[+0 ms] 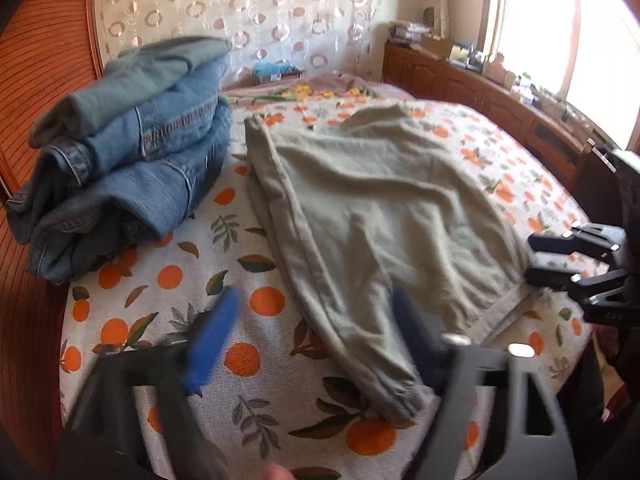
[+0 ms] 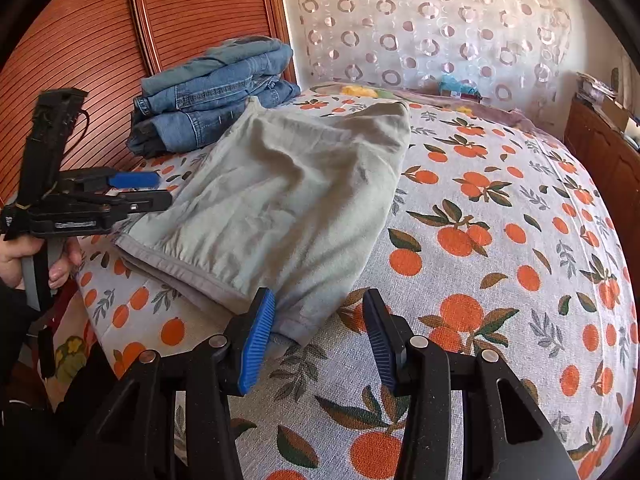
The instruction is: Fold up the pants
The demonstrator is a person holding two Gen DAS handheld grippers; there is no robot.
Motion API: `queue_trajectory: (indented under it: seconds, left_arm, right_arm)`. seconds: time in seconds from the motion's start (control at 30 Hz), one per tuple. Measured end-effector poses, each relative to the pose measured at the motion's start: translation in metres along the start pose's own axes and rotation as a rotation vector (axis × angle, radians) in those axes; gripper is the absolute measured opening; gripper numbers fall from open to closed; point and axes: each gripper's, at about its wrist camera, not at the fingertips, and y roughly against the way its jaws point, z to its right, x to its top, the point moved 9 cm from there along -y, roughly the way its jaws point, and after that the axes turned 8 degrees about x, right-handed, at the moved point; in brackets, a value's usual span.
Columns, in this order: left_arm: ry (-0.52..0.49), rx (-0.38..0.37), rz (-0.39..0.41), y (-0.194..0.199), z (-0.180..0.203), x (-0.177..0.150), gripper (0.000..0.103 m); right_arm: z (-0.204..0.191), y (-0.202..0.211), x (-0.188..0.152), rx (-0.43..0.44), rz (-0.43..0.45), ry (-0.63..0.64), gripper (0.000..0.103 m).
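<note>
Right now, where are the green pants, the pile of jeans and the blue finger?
green pants [image 2: 280, 200], right wrist view, middle of the fabric.
pile of jeans [image 1: 132, 148], left wrist view, front folds.
left gripper's blue finger [image 1: 212, 344], left wrist view, pad face.

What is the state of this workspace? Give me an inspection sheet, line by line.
Surface: bedspread printed with oranges, covering the bed.
Job's things: pale green pants folded, lying flat, wrinkled.
Clutter: stack of folded jeans beside the pants, near the headboard.
Grippers: left gripper open, nothing between its pads; right gripper open, at the pants' near corner, not clamped.
Cables: thin black cord on the left gripper's body.
Surroundings: wooden headboard, patterned curtain, cluttered wooden cabinet by a bright window.
</note>
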Motion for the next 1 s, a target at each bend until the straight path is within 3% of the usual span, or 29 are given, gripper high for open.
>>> queue_trajectory:
  seconds: [0.43, 0.8, 1.0]
  left_arm:
    - [0.034, -0.02, -0.008, 0.021, 0.012, -0.011, 0.082]
    - [0.074, -0.058, -0.074, 0.015, 0.025, -0.047, 0.059]
    - [0.077, -0.053, -0.059, 0.019, 0.034, -0.05, 0.05]
  right_arm:
    - [-0.006, 0.003, -0.004, 0.016, 0.006, -0.005, 0.048]
    - [-0.009, 0.005, -0.009, 0.018, 0.007, 0.0, 0.048]
    - [-0.01, 0.005, -0.009, 0.016, 0.01, 0.002, 0.048]
